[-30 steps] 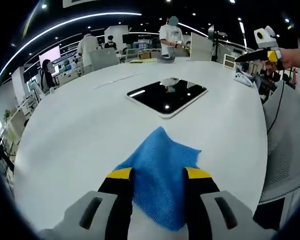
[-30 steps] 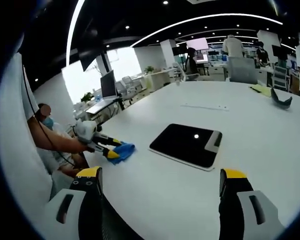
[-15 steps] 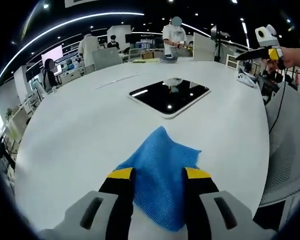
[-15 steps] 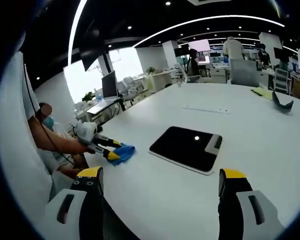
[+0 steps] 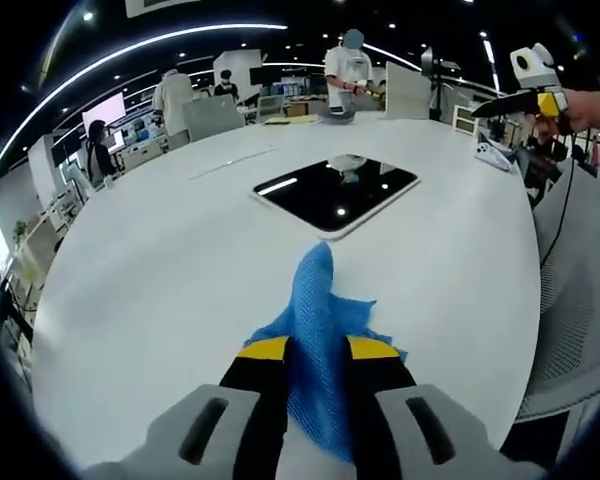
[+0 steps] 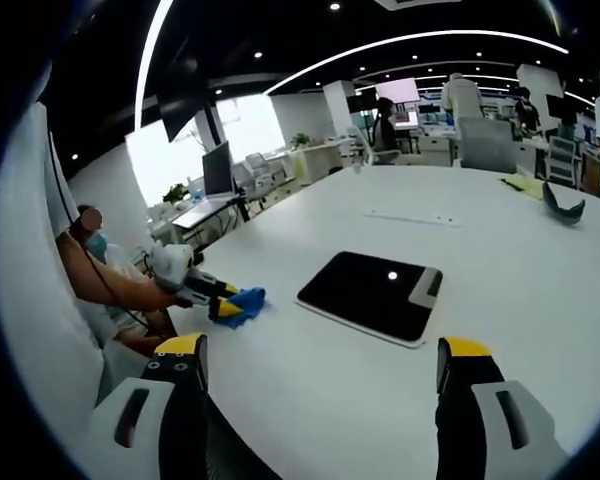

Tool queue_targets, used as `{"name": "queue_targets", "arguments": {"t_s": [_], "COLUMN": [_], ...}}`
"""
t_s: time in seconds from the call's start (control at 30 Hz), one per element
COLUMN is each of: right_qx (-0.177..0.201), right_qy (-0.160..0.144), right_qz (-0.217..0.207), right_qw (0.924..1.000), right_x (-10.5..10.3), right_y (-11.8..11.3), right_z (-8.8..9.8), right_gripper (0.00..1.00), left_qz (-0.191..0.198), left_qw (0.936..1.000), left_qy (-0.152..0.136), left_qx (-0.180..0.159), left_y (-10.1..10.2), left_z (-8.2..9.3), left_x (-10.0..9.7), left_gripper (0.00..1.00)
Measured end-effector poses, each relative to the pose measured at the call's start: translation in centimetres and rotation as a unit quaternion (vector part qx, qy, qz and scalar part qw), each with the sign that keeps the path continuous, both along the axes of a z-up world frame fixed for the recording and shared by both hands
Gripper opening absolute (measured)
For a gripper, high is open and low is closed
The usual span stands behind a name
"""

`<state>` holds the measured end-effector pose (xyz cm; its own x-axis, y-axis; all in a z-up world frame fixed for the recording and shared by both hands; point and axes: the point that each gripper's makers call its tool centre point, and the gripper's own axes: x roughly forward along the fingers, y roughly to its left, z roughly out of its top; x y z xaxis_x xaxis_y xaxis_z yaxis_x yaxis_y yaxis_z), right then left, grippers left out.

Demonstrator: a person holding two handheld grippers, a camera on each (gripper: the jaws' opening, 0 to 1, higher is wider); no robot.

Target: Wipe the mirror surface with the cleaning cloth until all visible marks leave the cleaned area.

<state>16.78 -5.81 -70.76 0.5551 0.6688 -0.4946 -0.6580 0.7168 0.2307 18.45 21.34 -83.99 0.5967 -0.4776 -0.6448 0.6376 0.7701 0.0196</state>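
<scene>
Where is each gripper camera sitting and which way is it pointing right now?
Left gripper view: rides the left gripper, low over the round white table, looking along jaws pinching the crumpled blue cleaning cloth toward the flat dark rectangular mirror; the right gripper shows upper right.
Right gripper view: rides the right gripper, jaws wide apart, looking across the table at the mirror; the person's arm and left gripper appear at left.
Shared: table, mirror, cloth.
</scene>
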Motion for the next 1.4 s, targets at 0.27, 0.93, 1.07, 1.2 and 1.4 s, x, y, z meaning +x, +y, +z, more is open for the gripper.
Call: {"name": "queue_targets", "arguments": {"t_s": [0.27, 0.93, 1.07, 1.2, 1.4], "right_qx": [0.001, 0.012, 0.016, 0.017, 0.02], "right_qy": [0.003, 0.0, -0.001, -0.001, -0.001], "right_qz": [-0.004, -0.009, -0.011, -0.011, -0.014], "right_qw": [1.0, 0.9999, 0.9998, 0.9998, 0.9997], "right_x": [-0.1, 0.0, 0.2, 0.2, 0.3], "right_y": [-0.2, -0.3, -0.3, -0.3, -0.5], "right_z": [-0.2, -0.1, 0.0, 0.0, 0.0], "right_gripper": [0.95, 0.94, 0.94, 0.94, 0.94], "left_qz": [0.0, 0.012, 0.015, 0.021, 0.03], "left_qw": [1.0, 0.9997, 0.9997, 0.9995, 0.9992], "left_qy": [-0.003, 0.019, 0.02, 0.02, 0.014], "left_qx": [0.005, -0.003, -0.003, -0.009, -0.021], "left_y": [0.1, 0.0, 0.0, -0.1, -0.5], "left_z": [-0.1, 0.2, 0.4, 0.8, 2.0], "left_x": [0.3, 0.3, 0.3, 0.4, 1.0], "left_gripper": [0.06, 0.05, 0.05, 0.05, 0.05]}}
